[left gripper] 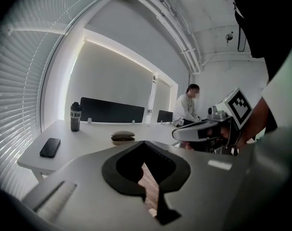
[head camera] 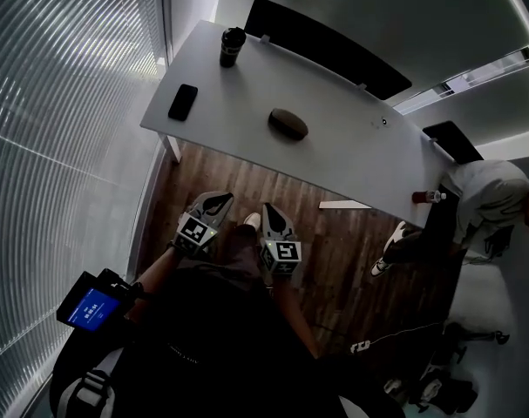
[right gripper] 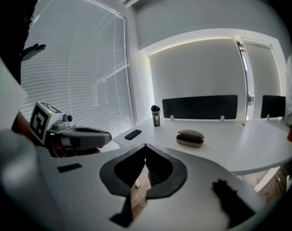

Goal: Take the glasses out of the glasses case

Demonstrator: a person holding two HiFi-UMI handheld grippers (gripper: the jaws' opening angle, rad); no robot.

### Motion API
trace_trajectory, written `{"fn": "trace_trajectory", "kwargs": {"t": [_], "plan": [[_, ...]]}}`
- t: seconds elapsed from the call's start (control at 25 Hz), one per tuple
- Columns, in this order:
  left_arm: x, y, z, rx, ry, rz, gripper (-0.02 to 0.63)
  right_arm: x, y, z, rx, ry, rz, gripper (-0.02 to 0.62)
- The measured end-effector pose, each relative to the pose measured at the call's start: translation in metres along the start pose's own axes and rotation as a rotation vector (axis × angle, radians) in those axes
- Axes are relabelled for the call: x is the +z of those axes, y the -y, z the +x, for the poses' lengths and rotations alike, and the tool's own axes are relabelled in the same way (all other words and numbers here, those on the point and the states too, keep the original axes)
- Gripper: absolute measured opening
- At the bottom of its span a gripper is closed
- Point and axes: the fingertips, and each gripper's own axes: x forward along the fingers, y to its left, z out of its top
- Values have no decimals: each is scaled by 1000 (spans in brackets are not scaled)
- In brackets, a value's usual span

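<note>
Left gripper [head camera: 216, 201] and right gripper [head camera: 273, 212], jaws pinched together on nothing, hang side by side short of table [head camera: 351, 157] near edge. Glasses case [head camera: 288, 124] sits shut mid-table, untouched. Step, seemingly: approach. Next likely: reach in, steady case, lift lid.
</note>
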Motion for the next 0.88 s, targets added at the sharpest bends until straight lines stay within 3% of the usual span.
{"fn": "trace_trajectory", "kwargs": {"t": [0.12,0.36,0.88], "plan": [[6,-12,31,17,-17,13,8,5,29,20,12,13,18,5],[20,-14,50,29,-24,7,8,30,36,22,42,57,11,5],[46,-5,190,70,-85,41,8,39,190,49,63,29,53,5]]}}
